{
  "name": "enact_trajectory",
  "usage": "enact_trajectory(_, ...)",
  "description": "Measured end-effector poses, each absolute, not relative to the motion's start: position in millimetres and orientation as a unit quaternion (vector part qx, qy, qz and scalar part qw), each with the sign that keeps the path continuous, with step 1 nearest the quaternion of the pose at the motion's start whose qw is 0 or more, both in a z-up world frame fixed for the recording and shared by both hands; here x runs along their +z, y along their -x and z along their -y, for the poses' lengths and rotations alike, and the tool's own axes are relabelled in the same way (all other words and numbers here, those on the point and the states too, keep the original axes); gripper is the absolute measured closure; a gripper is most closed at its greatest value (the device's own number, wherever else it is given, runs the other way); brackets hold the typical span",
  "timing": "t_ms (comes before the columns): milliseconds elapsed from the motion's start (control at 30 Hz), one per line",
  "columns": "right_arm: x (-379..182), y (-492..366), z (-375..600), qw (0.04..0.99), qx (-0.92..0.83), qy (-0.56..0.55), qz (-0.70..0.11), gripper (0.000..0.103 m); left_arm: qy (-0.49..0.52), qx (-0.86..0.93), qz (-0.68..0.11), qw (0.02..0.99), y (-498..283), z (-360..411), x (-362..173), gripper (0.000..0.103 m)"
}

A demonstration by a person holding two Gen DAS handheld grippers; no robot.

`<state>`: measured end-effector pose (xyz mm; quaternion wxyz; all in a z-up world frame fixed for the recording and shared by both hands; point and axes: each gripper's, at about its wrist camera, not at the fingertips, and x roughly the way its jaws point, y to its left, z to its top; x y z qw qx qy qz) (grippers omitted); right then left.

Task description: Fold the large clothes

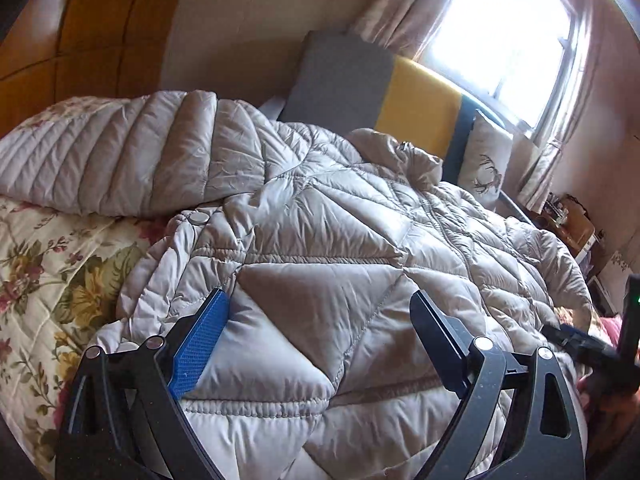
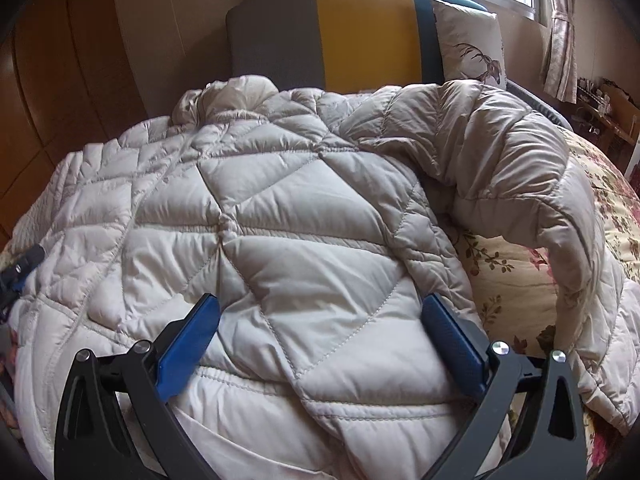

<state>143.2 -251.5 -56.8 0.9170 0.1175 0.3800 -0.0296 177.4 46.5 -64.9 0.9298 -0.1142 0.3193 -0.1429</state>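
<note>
Nearest the lenses, both grippers are seen poised over the hem end of a pale grey quilted puffer jacket. The left gripper is held with its jaws spread wide, the blue pad on 1 finger showing, and nothing is pinched between them; the padded fabric lies under the gap, and contact with it cannot be judged. The right gripper is likewise parted above the hem region, its 2 blue pads standing either side of a quilted panel without pressing on it.

The jacket is laid front-up on a floral bedspread, with its zip running away toward the collar. In the left view 1 sleeve is stretched out sideways; in the right view the other sleeve is arched loosely over the bedspread.

Farther back, a grey, yellow and teal headboard and a deer-print cushion are set beneath a curtained window.

The fold appears to be at an early stage, with neither sleeve brought in. A grasp on a sleeve or a side edge is probably called for next, so that it can be carried across the body; the slippery, puffy shell is likely to need a deep pinch.
</note>
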Motion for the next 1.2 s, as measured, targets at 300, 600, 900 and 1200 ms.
enact_trajectory(300, -61.9, -88.1, 338.7, 0.851, -0.045, -0.423, -0.309, 0.008, 0.118, -0.154, -0.318, 0.928, -177.4, -55.9, -67.4, 0.010)
enact_trajectory(600, -76.9, -42.5, 434.2, 0.759, -0.162, -0.595, -0.209, 0.029, 0.116, -0.155, -0.319, 0.928, -177.4, -55.2, -69.7, 0.009)
enact_trajectory(900, -68.0, -22.4, 483.5, 0.740, -0.223, -0.598, -0.210, 0.025, 0.110, -0.155, -0.323, 0.927, -180.2, -52.7, -70.5, 0.006)
enact_trajectory(1200, -75.6, -30.9, 536.7, 0.736, -0.304, -0.573, -0.196, 0.040, 0.104, -0.155, -0.327, 0.926, -182.9, -50.5, -71.6, 0.005)
